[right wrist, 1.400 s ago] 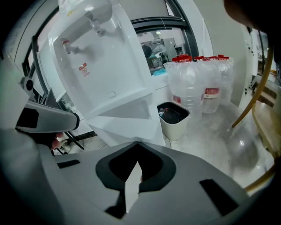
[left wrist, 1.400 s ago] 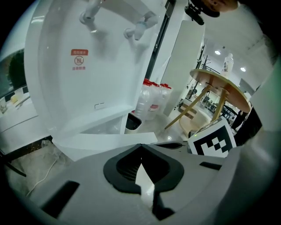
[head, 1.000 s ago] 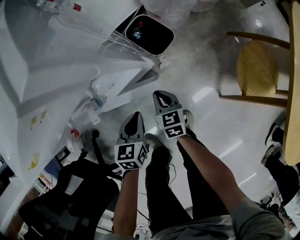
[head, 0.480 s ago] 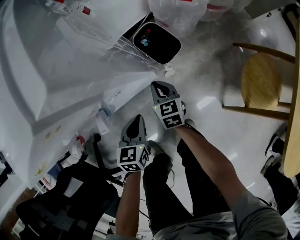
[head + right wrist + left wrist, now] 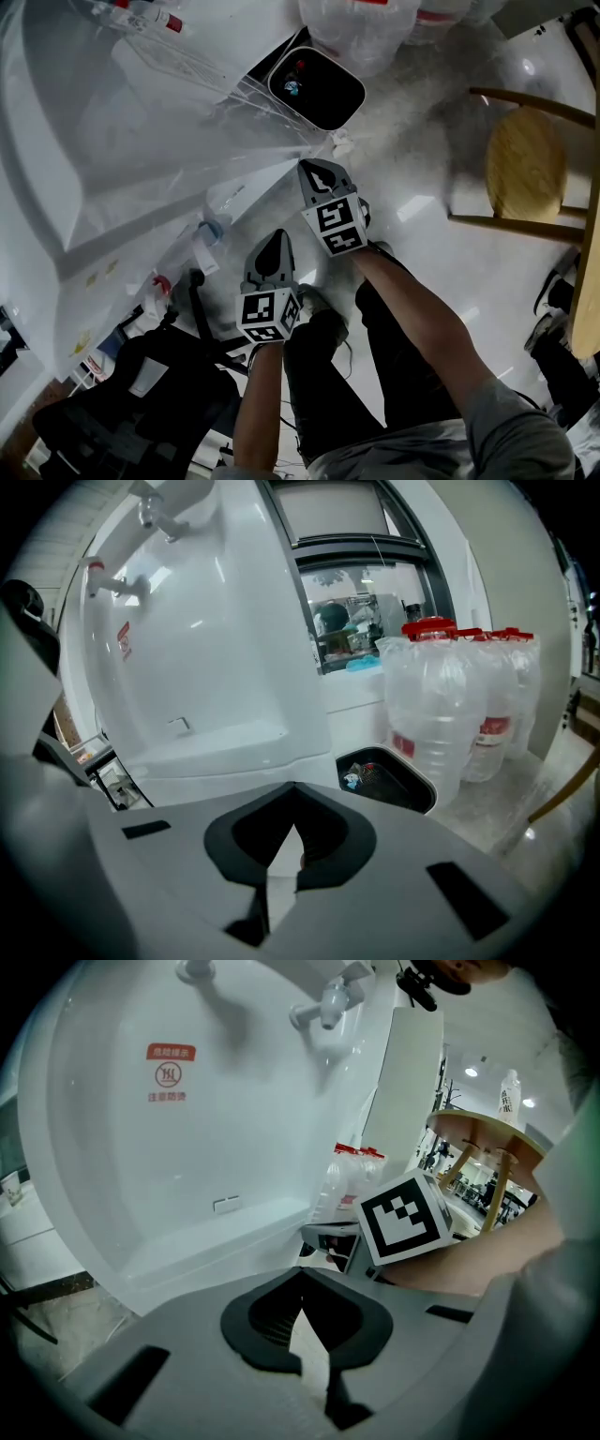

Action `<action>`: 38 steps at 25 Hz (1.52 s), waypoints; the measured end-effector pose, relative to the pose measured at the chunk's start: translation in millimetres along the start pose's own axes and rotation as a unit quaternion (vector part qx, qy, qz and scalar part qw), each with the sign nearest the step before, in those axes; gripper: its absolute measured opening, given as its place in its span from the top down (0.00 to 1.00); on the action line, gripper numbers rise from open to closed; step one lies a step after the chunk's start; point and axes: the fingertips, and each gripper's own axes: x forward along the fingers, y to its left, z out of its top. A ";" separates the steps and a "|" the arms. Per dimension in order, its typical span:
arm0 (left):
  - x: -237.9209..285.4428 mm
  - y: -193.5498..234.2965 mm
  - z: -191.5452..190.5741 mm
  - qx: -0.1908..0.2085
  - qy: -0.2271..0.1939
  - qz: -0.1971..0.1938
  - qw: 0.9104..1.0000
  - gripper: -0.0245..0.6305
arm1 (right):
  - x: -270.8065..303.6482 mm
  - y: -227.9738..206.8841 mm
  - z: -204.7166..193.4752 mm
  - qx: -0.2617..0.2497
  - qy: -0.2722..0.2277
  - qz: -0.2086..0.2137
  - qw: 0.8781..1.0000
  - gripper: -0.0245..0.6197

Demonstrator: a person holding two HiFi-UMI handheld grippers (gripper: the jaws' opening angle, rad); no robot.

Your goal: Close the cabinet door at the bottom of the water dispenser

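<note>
Glossy floor: water dispenser left, trash bin far, wooden stool right. Left gripper and right gripper clenched, empty.

White water dispenser upright, taps at top, red warning sticker on front. Cabinet door: plain white panel at base, under ledge. Looks near flush; full closure not verifiable.
</note>
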 end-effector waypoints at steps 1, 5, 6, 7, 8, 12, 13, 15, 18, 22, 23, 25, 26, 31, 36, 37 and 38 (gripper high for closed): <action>-0.3 -0.9 0.4 0.000 0.000 0.000 1.000 0.95 | 0.0 -0.6 -0.1 0.001 0.001 0.000 1.000 0.95; -7.9 -4.8 5.0 0.003 -0.001 -0.002 1.000 0.95 | -9.7 -4.0 1.5 0.009 0.004 -0.007 1.000 0.95; -11.4 -6.0 6.7 0.002 -0.001 -0.003 1.000 0.95 | -15.9 -4.2 1.9 0.010 0.005 -0.009 1.000 0.95; -15.1 -7.5 8.7 0.001 -0.001 -0.004 1.000 0.95 | -23.2 -4.0 2.4 0.011 0.006 -0.010 1.000 0.95; -19.2 -9.0 11.2 0.000 -0.002 -0.004 1.000 0.95 | -31.0 -3.2 3.0 0.012 0.006 -0.012 1.000 0.95; -37.1 -19.4 19.2 -0.002 -0.003 -0.009 1.000 0.95 | -63.8 6.1 6.3 0.021 0.000 -0.014 1.000 0.95; -40.5 -23.1 20.4 -0.001 -0.001 -0.012 1.000 0.95 | -71.1 8.0 7.0 0.025 -0.001 -0.015 1.000 0.95; -46.4 -30.5 23.8 0.003 0.001 -0.017 1.000 0.95 | -84.1 11.2 9.3 0.031 -0.005 -0.018 0.999 0.95; -55.7 -41.1 32.8 0.008 -0.003 -0.023 1.000 0.95 | -102.3 16.3 16.7 0.032 -0.011 -0.018 0.999 0.95; -71.1 -52.8 51.2 0.009 -0.012 -0.023 1.000 0.95 | -129.2 19.8 33.1 0.036 -0.023 -0.017 0.999 0.95; -76.2 -55.5 56.6 0.008 -0.015 -0.023 1.000 0.95 | -136.9 20.9 38.2 0.036 -0.026 -0.016 0.999 0.95; -87.9 -61.5 68.1 0.008 -0.021 -0.022 1.000 0.95 | -153.5 24.7 49.1 0.031 -0.031 -0.014 0.999 0.95; -94.2 -65.0 74.6 0.008 -0.025 -0.022 0.999 0.95 | -162.1 27.0 55.5 0.027 -0.033 -0.012 0.999 0.95; -128.4 -79.6 111.3 0.019 -0.049 -0.019 0.998 0.95 | -203.5 42.2 99.0 0.013 -0.055 0.001 0.998 0.95; -168.5 -96.5 151.3 0.034 -0.073 -0.022 0.996 0.95 | -249.4 62.1 149.4 0.004 -0.084 0.009 0.996 0.95; -176.8 -99.5 160.3 0.038 -0.079 -0.023 0.996 0.95 | -258.6 65.9 160.4 0.002 -0.090 0.010 0.996 0.95; -184.7 -102.2 170.3 0.040 -0.087 -0.024 0.995 0.95 | -267.4 68.9 171.9 0.000 -0.098 0.010 0.995 0.95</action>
